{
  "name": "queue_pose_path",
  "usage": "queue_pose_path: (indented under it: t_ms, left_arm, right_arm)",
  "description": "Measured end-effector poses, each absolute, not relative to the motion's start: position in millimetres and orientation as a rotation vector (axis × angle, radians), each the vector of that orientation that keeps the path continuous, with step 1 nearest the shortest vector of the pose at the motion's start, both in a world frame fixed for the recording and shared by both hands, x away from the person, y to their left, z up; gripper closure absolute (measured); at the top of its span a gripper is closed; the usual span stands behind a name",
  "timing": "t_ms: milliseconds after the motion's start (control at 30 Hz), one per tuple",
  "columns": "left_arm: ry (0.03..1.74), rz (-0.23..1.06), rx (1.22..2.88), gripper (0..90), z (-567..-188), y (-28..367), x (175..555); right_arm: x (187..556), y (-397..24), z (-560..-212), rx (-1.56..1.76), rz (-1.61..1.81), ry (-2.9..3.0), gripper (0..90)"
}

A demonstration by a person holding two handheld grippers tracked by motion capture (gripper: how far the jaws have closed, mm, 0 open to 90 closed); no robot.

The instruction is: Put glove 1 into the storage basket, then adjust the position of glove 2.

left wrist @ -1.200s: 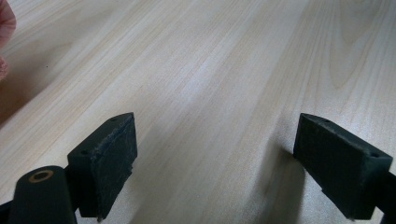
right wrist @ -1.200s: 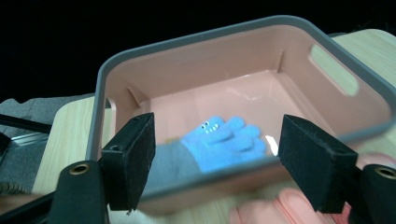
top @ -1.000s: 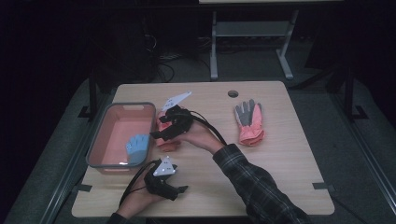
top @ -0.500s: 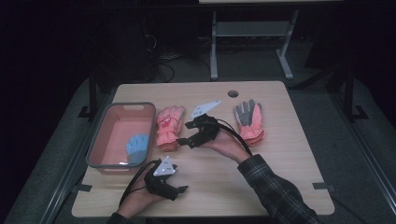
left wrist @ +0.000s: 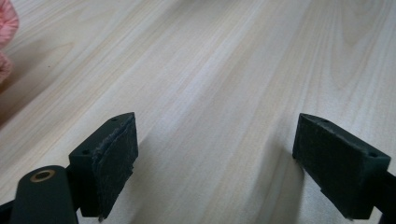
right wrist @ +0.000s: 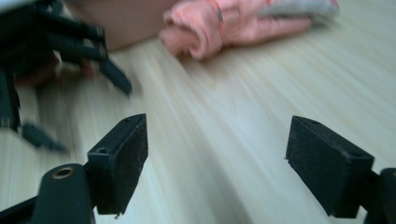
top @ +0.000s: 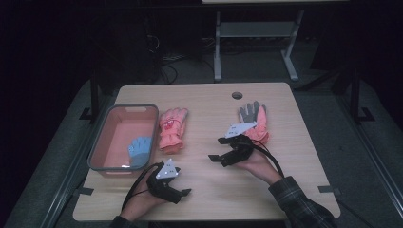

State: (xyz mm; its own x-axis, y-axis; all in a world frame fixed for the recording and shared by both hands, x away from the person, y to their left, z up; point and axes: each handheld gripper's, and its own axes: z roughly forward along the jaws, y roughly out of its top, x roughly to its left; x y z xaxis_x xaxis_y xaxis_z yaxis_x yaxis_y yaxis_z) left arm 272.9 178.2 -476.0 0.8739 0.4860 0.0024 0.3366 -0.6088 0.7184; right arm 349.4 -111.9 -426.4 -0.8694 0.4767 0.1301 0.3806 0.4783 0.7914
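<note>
A pink glove (top: 172, 129) lies flat beside the tray, fingers pointing away from me; in the right gripper view the pink glove (right wrist: 224, 21) lies beyond the jaws. A grey-and-pink glove (top: 253, 119) lies at the right. A blue glove (top: 140, 150) lies in the pink tray (top: 124, 108). My right gripper (top: 217, 149) hovers low in front of the grey-and-pink glove, pointing left. Its jaws (right wrist: 215, 168) have just been opening and stand open with nothing between them. My left gripper (top: 183, 194) rests near the front edge, open (left wrist: 215, 163) over bare wood.
The wooden table (top: 285, 190) has a round cable hole (top: 237, 95) at the back. A metal frame (top: 252, 33) stands on the dark floor behind the table. The left gripper (right wrist: 46, 51) shows blurred at the left of the right gripper view.
My right gripper has moved from the pink glove beside the tray to the right and nearer to me. The pink glove now lies free on the table. The left hand has stayed put.
</note>
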Motion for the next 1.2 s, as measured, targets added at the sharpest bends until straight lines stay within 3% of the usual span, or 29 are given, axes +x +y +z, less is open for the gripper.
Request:
queue_pose_path:
  t_ms: [600,733,833,967,1000,1033,1200]
  left_arm:
    - [0.677,0.210,2.297,15.8,-469,169,275]
    - [0.701,0.204,2.251,29.7,-460,162,278]
    - [0.721,0.187,2.229,47.1,-450,157,283]
    - [0.720,0.157,2.210,80.1,-442,149,290]
    - [0.713,0.151,2.206,80.1,-439,146,292]
    - [0.704,0.148,2.199,89.5,-435,139,298]
    - [0.668,0.148,2.212,89.7,-428,116,317]
  right_arm:
    - [288,-219,-466,0.963,1.167,2.533,13.6]
    - [284,-233,-475,0.984,1.099,2.523,13.3]
    - [283,-236,-477,0.996,1.094,2.512,13.3]
    - [280,-237,-481,0.994,1.079,2.494,13.2]
    - [280,-237,-481,0.994,1.079,2.494,13.2]
    - [280,-239,-481,0.981,1.083,2.489,12.7]
    - [280,-240,-482,0.979,1.087,2.489,12.8]
